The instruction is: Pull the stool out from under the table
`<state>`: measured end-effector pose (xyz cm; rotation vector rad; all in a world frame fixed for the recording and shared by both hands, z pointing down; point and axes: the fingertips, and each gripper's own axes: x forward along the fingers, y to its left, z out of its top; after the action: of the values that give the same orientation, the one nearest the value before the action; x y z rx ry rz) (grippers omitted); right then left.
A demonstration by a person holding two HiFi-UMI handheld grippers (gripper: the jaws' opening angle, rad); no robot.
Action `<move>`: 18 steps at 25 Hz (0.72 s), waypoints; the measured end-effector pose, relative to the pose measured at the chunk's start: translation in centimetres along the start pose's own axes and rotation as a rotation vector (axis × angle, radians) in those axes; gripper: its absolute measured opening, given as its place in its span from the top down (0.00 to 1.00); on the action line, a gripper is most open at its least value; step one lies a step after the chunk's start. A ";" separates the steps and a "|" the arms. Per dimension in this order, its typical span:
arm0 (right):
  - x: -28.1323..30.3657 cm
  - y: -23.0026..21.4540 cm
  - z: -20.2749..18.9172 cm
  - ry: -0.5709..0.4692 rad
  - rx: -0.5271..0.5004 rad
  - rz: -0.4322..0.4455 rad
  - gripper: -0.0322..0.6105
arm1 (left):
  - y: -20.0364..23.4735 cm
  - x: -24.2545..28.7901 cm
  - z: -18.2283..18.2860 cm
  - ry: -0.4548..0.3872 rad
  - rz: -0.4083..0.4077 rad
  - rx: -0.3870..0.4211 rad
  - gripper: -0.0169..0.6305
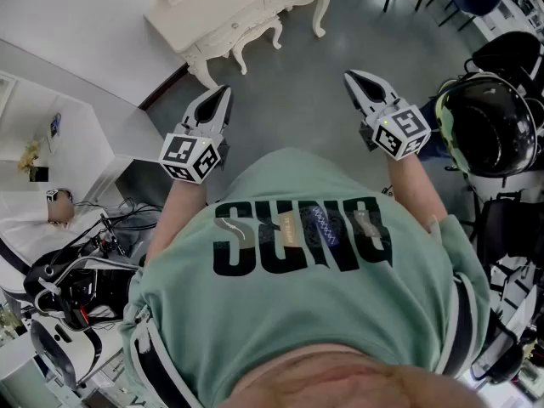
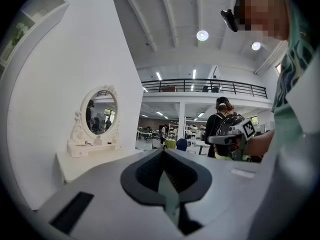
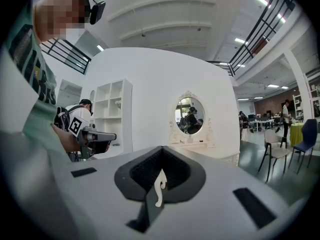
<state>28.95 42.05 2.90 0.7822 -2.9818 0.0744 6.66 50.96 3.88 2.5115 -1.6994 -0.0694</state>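
White carved bench (image 1: pixel 245 14) stands on its legs on the grey floor (image 1: pixel 297 100), back to the white wall (image 1: pixel 76 15). Oval mirror (image 2: pixel 100 112) on a small drawer base sits on the benchtop. Chairs (image 3: pixel 274 149) stand on the floor well off to its right.

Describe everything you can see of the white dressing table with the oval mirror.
The dressing table is white, apparently painted wood, with a carved apron and curved legs. It stands on the grey floor by a white wall, near the top of the head view. An oval mirror in an ornate white frame stands upright on its top, reflecting people. More curved legs show beneath it; whose they are is unclear.
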 end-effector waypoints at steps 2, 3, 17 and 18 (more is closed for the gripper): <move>-0.1 0.1 0.1 0.000 0.002 0.000 0.96 | -0.1 -0.1 0.1 0.001 -0.001 -0.001 0.96; -0.1 0.2 0.1 0.000 0.002 0.000 0.96 | -0.1 -0.1 0.2 0.001 -0.001 -0.001 0.96; -0.4 -1.4 -0.1 0.004 0.044 -0.022 0.96 | -0.7 0.7 0.2 0.009 0.006 0.002 0.96; -0.5 -1.7 -0.2 0.003 0.045 -0.023 0.96 | -0.8 0.8 0.2 0.010 0.009 0.003 0.96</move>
<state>30.22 40.87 3.08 0.8207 -2.9768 0.1424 7.73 50.50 3.60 2.5024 -1.7082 -0.0538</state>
